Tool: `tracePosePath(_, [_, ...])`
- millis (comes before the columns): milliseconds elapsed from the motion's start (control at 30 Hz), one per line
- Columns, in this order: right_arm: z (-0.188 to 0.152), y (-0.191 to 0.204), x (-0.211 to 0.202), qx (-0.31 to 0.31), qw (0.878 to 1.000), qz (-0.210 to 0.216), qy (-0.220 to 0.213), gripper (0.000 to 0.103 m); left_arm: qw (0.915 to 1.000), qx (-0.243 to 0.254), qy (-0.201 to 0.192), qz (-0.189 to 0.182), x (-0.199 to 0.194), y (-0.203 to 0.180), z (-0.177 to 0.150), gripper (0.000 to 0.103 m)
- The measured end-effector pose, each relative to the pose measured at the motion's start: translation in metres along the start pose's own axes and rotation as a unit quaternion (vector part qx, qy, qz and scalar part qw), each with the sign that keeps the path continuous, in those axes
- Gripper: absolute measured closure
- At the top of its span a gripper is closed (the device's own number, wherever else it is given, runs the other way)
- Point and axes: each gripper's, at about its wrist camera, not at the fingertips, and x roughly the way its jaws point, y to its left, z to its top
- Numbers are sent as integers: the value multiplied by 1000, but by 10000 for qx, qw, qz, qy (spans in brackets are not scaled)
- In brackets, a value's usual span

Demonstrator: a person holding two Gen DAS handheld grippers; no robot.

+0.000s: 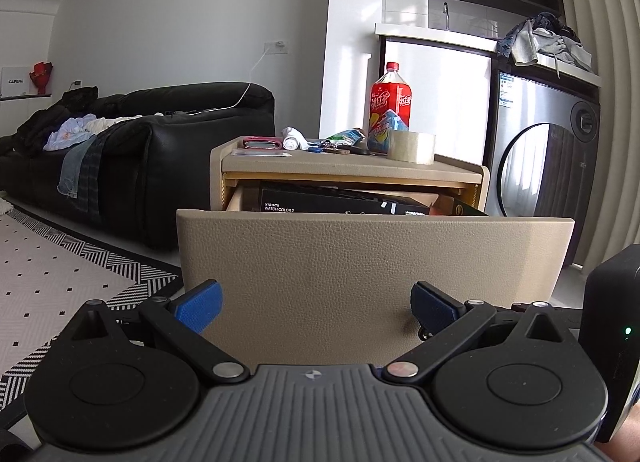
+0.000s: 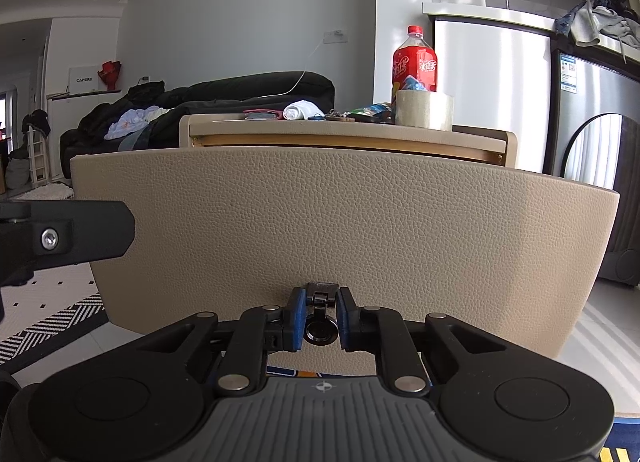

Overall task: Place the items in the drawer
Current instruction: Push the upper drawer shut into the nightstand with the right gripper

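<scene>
Living room floor | right tool point(image 2: 321, 312) clenched on drawer point(image 2: 344, 222) pull ring point(image 2: 320, 330) | left tool point(image 1: 316, 306) released, facing drawer front

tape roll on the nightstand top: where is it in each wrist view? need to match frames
Left wrist: tape roll sits right of centre in the upper half, at the nightstand top's right front, just right of the red bottle.
Right wrist: tape roll is right of centre and higher in frame, in front of the red bottle's base.
Shared landmark: the open drawer's beige front panel below it in both.
</scene>
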Motion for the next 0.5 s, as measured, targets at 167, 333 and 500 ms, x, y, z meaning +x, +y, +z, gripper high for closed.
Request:
tracePosePath(167, [0, 0, 2, 7, 10000, -8, -4, 85, 10000, -49, 17, 39, 0, 3, -1, 0])
tracePosePath(333, [0, 1, 3, 13, 10000, -17, -9, 85, 9999, -79, 45, 73, 0, 5, -3, 0])
tracePosePath(500, [1, 2, 5, 5, 10000, -30, -18, 85, 10000, -58, 48, 64, 0, 4, -3, 0])
